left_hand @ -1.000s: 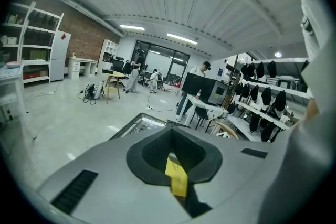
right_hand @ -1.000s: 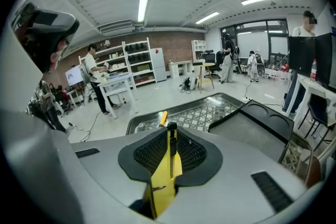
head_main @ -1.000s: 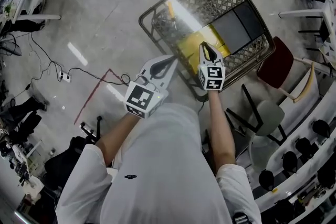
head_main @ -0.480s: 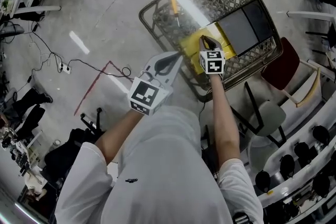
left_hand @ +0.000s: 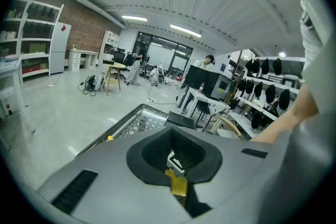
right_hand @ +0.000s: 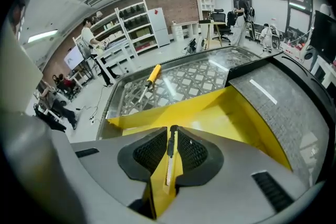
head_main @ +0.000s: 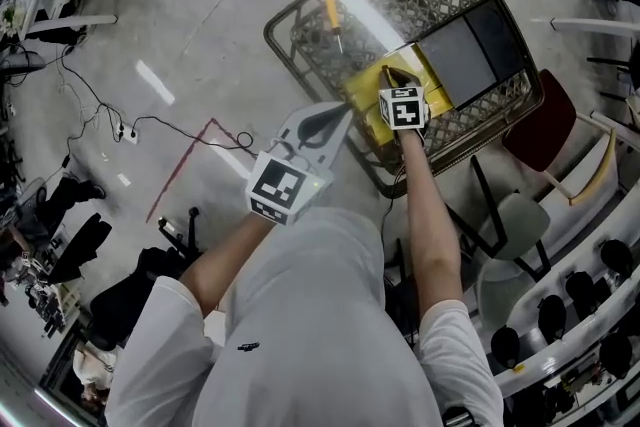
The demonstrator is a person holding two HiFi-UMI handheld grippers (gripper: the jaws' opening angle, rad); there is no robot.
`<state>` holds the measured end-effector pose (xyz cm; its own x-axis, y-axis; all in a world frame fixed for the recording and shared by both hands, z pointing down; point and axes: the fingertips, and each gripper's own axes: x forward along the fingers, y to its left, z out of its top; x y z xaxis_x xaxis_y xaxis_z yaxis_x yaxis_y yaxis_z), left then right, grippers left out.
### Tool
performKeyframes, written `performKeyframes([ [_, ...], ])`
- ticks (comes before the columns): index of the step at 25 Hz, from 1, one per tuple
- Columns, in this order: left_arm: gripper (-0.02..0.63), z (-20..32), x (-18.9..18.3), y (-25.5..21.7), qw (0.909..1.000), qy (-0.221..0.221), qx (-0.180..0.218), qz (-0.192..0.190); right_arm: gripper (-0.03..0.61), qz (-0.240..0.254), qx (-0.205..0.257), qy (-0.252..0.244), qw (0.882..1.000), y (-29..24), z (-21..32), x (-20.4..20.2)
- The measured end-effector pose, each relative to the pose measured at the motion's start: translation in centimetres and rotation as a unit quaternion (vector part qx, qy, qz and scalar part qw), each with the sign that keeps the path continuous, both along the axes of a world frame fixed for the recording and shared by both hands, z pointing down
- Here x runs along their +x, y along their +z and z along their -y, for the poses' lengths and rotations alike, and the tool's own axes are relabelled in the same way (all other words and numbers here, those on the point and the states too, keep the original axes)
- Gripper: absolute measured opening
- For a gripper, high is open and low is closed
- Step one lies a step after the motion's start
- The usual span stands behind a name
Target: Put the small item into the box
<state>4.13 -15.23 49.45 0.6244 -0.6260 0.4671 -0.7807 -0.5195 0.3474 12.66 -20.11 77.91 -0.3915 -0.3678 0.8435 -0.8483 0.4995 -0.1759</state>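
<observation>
My right gripper (head_main: 389, 75) (right_hand: 171, 134) is shut on a small yellow-and-black utility knife (right_hand: 169, 161), held lengthwise between the pads. It hovers over the open yellow box (head_main: 362, 101) (right_hand: 231, 113), which sits inside a wire cart (head_main: 283, 27). My left gripper (head_main: 345, 110) (left_hand: 172, 131) hangs nearer to me, just outside the cart's near rim. Its tips meet and nothing is held. In the head view the knife is hidden by the right gripper.
A yellow-handled screwdriver (head_main: 331, 18) (right_hand: 151, 76) lies on the cart's mesh floor beyond the box. Dark grey panels (head_main: 462, 43) (right_hand: 286, 97) fill the cart's right half. Chairs (head_main: 530, 130) stand to the right, and cables (head_main: 120, 130) lie on the floor at left.
My right gripper has reached farther forward with the knife, from the cart's near rim to over the yellow box. The left gripper has barely shifted.
</observation>
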Motion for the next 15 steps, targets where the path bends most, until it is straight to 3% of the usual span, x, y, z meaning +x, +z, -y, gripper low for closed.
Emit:
performKeyframes([
  [9,0.002,-1.0,0.5,-1.4,0.9998,0.016,0.012,-0.006,0.066,0.009,0.012,0.007,1.0,-2.2,-1.5,0.5],
  [15,0.002,-1.9,0.5,-3.1,0.9993,0.025,0.024,-0.012,0.06,0.024,0.043,0.02,0.999,-5.8,-2.9,0.6],
])
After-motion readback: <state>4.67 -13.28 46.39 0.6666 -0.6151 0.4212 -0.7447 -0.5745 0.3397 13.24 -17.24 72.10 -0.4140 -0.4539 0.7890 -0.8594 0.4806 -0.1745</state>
